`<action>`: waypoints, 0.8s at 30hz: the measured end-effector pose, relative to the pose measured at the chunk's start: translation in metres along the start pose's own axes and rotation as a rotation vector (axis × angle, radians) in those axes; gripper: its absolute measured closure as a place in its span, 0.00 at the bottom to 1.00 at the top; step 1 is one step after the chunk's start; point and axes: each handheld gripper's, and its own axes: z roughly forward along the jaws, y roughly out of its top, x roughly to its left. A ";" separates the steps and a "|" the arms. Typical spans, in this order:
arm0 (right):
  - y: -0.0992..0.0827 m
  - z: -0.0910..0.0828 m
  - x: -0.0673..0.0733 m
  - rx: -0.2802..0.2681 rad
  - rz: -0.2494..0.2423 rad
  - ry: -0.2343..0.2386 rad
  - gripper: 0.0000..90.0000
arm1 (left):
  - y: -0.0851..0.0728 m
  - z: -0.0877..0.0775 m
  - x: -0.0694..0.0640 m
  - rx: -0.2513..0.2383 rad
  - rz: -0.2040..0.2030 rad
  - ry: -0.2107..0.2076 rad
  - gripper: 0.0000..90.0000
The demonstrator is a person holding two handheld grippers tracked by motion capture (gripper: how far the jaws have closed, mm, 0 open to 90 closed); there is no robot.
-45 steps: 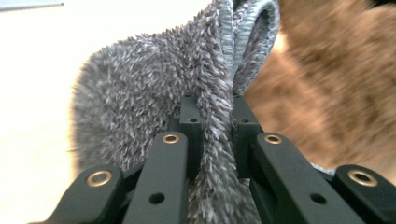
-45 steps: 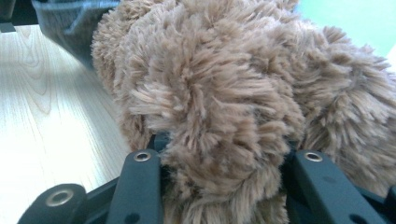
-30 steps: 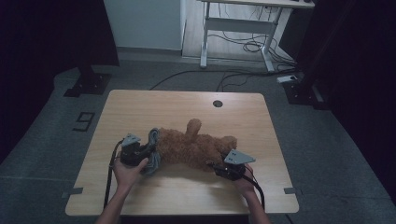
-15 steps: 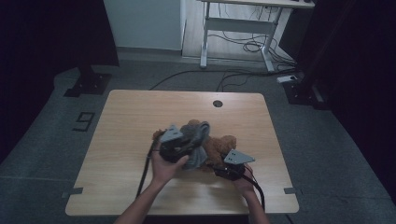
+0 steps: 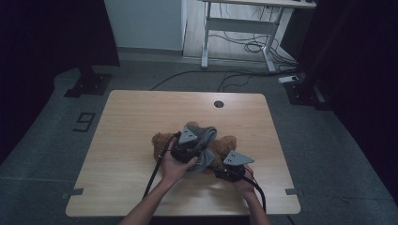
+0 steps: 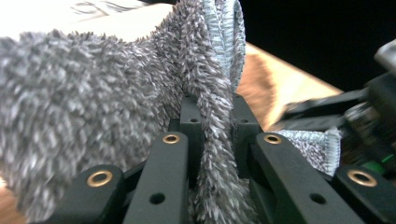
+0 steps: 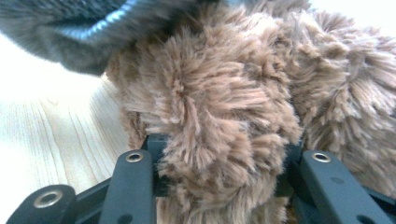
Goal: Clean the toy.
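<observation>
Tabletop (image 5: 131, 122): grey cloth (image 6: 93, 107) between left tongs (image 6: 214, 116), over teddy (image 7: 224, 102).

Dim overhead scene; gripper views close, blurred.

Dim room, pale wooden table (image 5: 141, 122) in the middle of the frame, grey floor (image 5: 328, 140) all round.

Round cable hole (image 5: 218, 104) near the table's far edge. Light wall panel (image 5: 143, 23) at upper centre, dark curtains (image 5: 42, 42) at upper left and upper right. White metal desk frame (image 5: 239, 30) at upper centre-right, black cables (image 5: 244, 47) tangled beneath and trailing across the floor toward the table. Black stand base (image 5: 87, 84) at left, another (image 5: 305, 91) at right. Painted mark like a 9 (image 5: 84, 122) on the floor at left. Tape strips (image 5: 72, 192) beside the table's near corners.
</observation>
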 end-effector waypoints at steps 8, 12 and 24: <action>0.000 -0.001 -0.001 -0.005 0.008 0.000 0.61 | -0.030 -0.046 0.041 -0.042 -0.060 0.115 0.88; -0.001 -0.001 0.000 -0.005 0.009 0.002 0.61 | -0.047 -0.062 0.070 -0.047 -0.135 0.139 0.88; -0.002 -0.002 -0.002 -0.007 0.022 0.010 0.61 | -0.103 -0.059 0.109 0.080 -0.248 0.166 0.88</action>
